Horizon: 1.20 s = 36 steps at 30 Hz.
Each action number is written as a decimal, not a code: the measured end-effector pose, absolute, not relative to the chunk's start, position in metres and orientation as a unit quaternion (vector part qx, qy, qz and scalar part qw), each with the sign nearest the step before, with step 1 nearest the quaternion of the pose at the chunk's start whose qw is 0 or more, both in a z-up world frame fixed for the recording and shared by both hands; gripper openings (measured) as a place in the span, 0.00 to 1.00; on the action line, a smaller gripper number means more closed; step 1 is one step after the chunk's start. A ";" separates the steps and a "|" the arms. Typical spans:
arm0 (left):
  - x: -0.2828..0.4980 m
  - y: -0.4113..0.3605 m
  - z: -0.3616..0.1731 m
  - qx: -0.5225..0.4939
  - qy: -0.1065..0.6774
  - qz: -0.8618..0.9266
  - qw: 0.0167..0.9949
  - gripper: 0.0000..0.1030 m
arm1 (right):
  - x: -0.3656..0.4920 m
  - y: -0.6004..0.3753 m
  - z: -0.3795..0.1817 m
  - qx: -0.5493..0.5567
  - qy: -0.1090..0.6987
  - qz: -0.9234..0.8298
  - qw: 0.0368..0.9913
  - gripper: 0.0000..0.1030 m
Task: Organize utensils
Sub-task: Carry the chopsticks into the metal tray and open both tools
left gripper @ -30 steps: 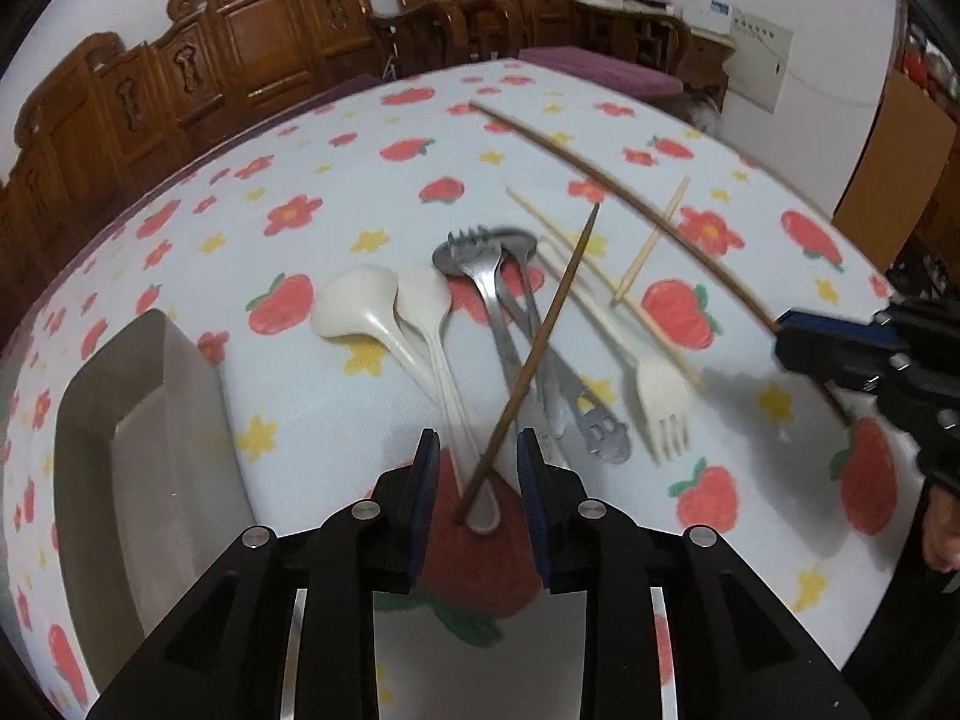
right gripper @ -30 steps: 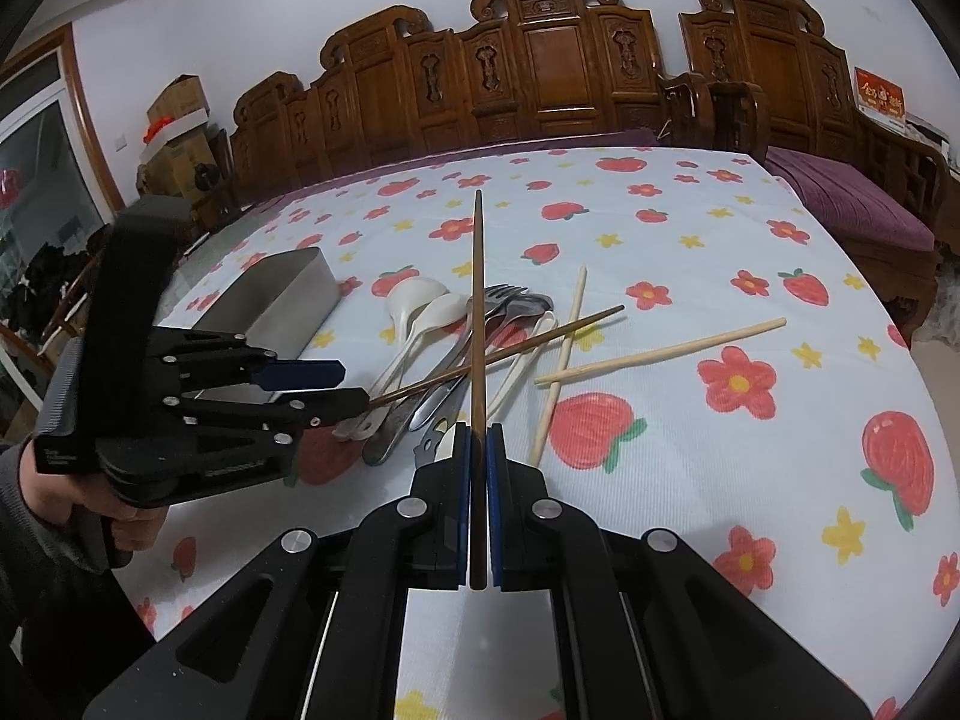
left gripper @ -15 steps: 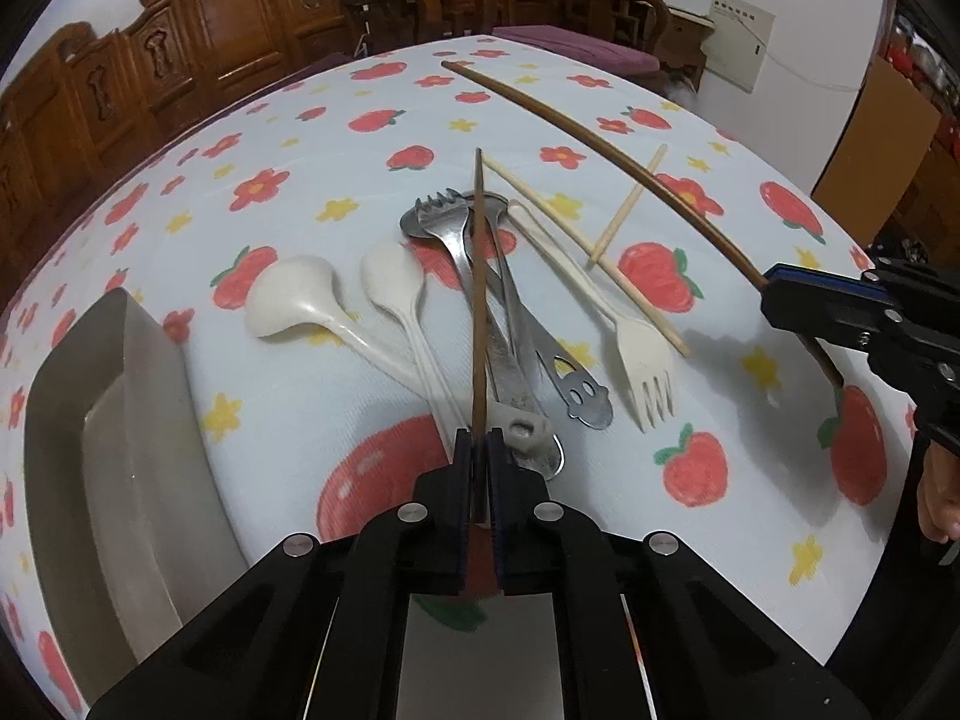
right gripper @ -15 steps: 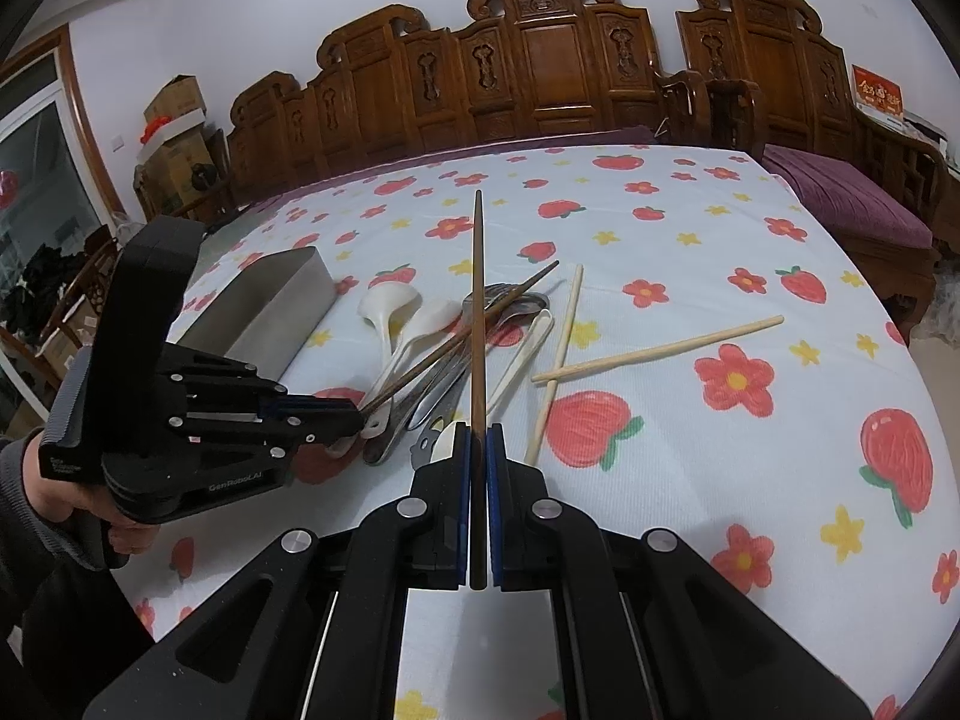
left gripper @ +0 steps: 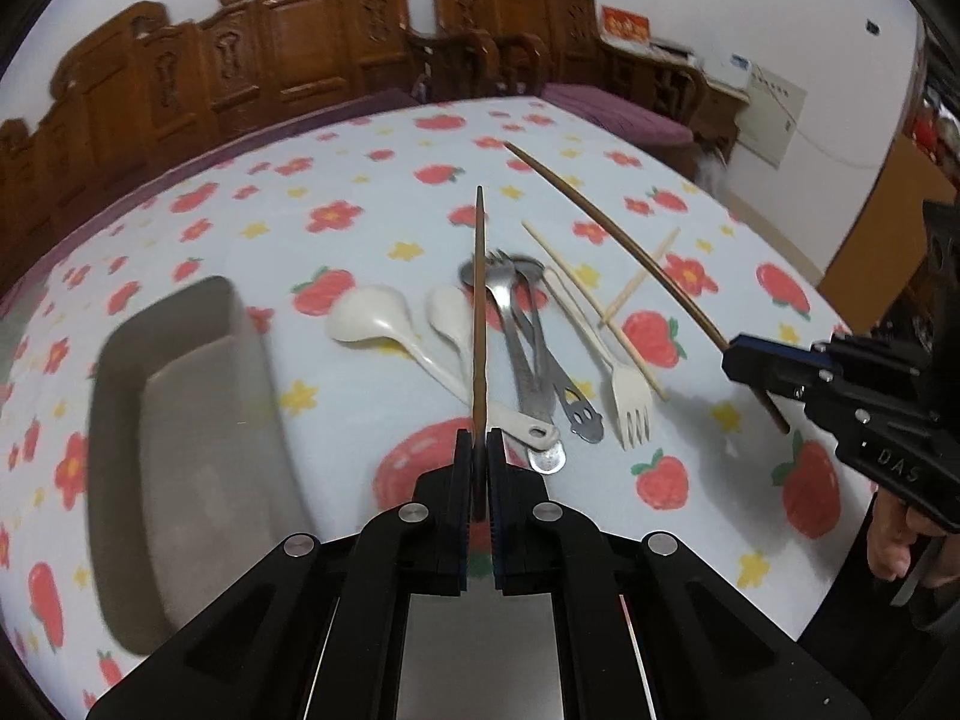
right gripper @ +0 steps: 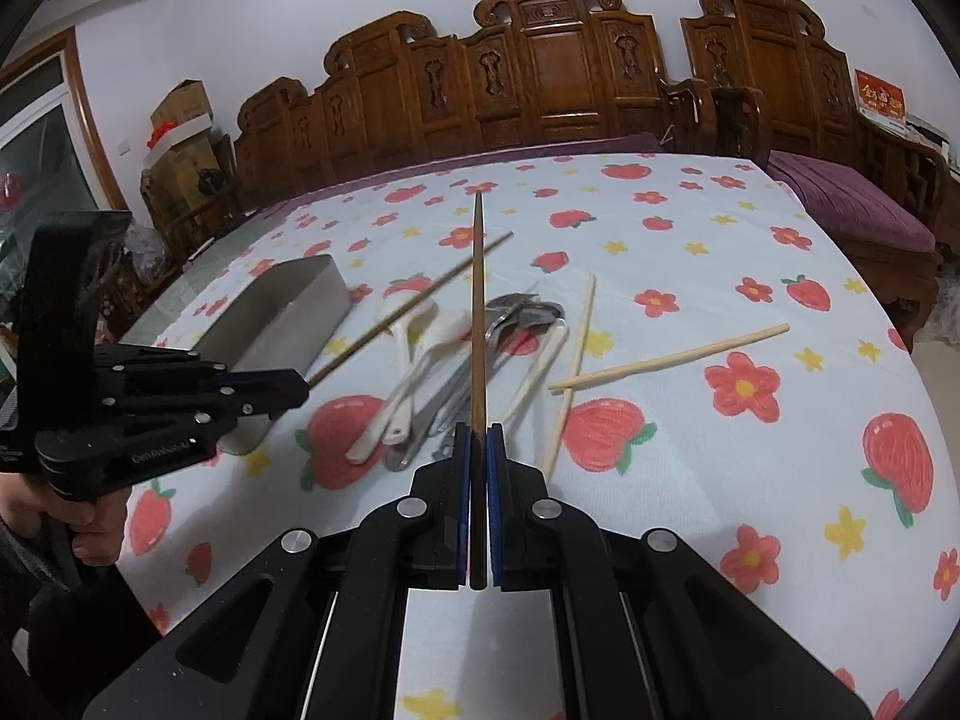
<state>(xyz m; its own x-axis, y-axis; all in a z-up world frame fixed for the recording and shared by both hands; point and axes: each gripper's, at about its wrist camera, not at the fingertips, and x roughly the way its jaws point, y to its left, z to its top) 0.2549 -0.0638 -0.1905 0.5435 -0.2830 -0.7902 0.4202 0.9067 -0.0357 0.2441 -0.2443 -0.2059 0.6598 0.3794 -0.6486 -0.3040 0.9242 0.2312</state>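
Each dark chopstick [left gripper: 478,306] was pinched by its end: one in my left gripper [left gripper: 478,468] above the utensil pile [left gripper: 528,360], its mate [right gripper: 477,324] in my right gripper [right gripper: 478,462]. Risk: thin sticks pivoting or slipping before reaching the metal tray [left gripper: 180,450].

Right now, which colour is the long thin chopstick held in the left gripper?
Dark brown chopstick; the left wrist view shows it best.

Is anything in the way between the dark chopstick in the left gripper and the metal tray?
Nothing visible. The left gripper holds the dark chopstick above the utensils; only bare tablecloth lies between it and the metal tray, which looks empty.
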 end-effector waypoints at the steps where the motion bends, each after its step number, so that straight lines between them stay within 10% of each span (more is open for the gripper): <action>1: 0.252 -0.060 -0.186 0.075 0.429 -0.197 0.878 0.04 | 0.243 -0.243 -0.204 0.050 0.366 0.189 0.910 0.06; 36: 0.245 0.099 -0.200 -0.015 0.461 -0.064 0.885 0.04 | 0.227 -0.120 -0.164 -0.058 0.369 0.230 0.899 0.06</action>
